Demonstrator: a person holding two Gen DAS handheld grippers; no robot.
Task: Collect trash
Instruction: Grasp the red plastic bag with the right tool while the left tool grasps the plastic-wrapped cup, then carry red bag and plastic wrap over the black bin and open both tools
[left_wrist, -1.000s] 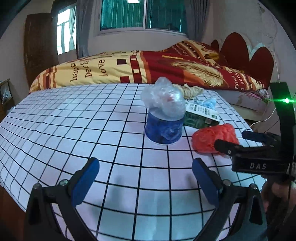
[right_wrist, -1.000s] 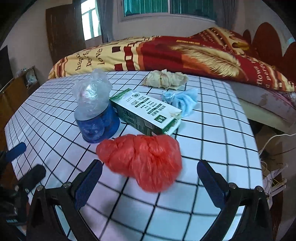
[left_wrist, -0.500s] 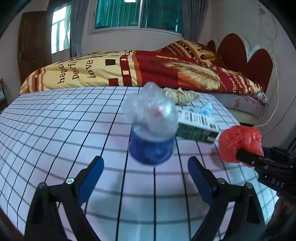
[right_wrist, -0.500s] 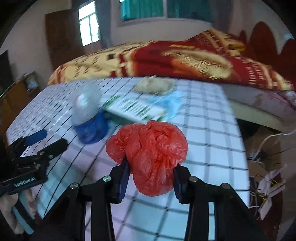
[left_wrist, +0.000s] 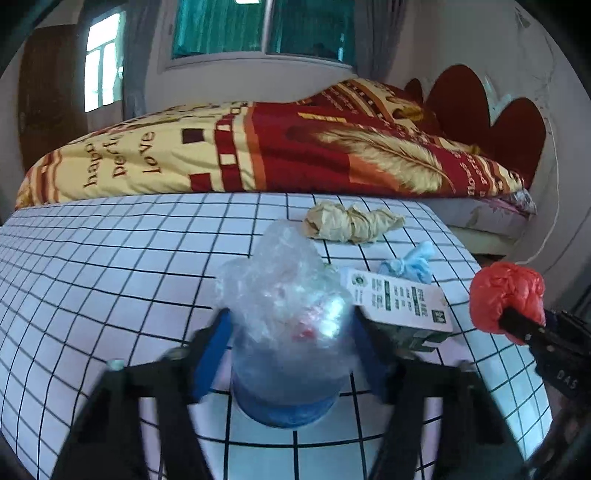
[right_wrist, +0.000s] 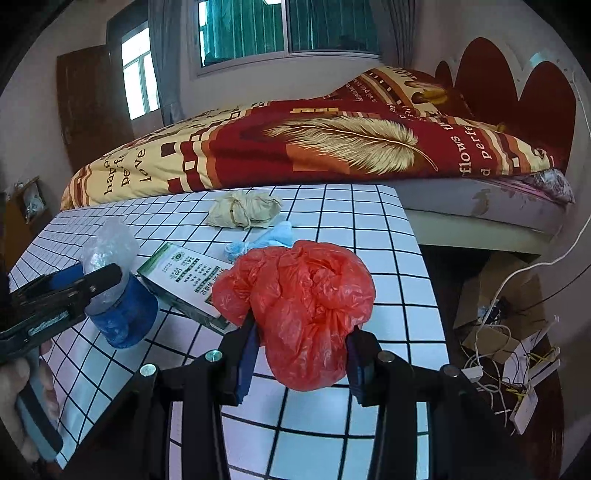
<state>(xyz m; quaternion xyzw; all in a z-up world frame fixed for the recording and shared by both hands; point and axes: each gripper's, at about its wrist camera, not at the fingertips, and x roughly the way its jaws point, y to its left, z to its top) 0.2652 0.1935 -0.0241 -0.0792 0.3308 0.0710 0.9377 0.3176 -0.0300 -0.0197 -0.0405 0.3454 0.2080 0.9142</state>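
Note:
A blue cup (left_wrist: 284, 406) stuffed with a clear plastic bag (left_wrist: 284, 280) stands on the checked table (left_wrist: 92, 258). My left gripper (left_wrist: 290, 332) is closing on it, a blue pad against each side of the cup. The right wrist view shows the same cup (right_wrist: 125, 317) with the left gripper (right_wrist: 92, 275) around its rim. My right gripper (right_wrist: 301, 332) is shut on a crumpled red plastic bag (right_wrist: 295, 295), held just above the table to the right of the cup. That red bag (left_wrist: 506, 291) also shows at the right of the left wrist view.
A green-and-white carton (right_wrist: 184, 277) lies between cup and red bag. Behind it lie a crumpled blue glove (right_wrist: 266, 240) and a beige paper wad (right_wrist: 243, 210). A bed (left_wrist: 258, 155) borders the table's far edge. Right of the table, a cardboard box and cables (right_wrist: 498, 306) sit on the floor.
The left gripper moved forward to the cup and its jaws narrowed around it. The right gripper shut on the red bag and lifted it off the table.

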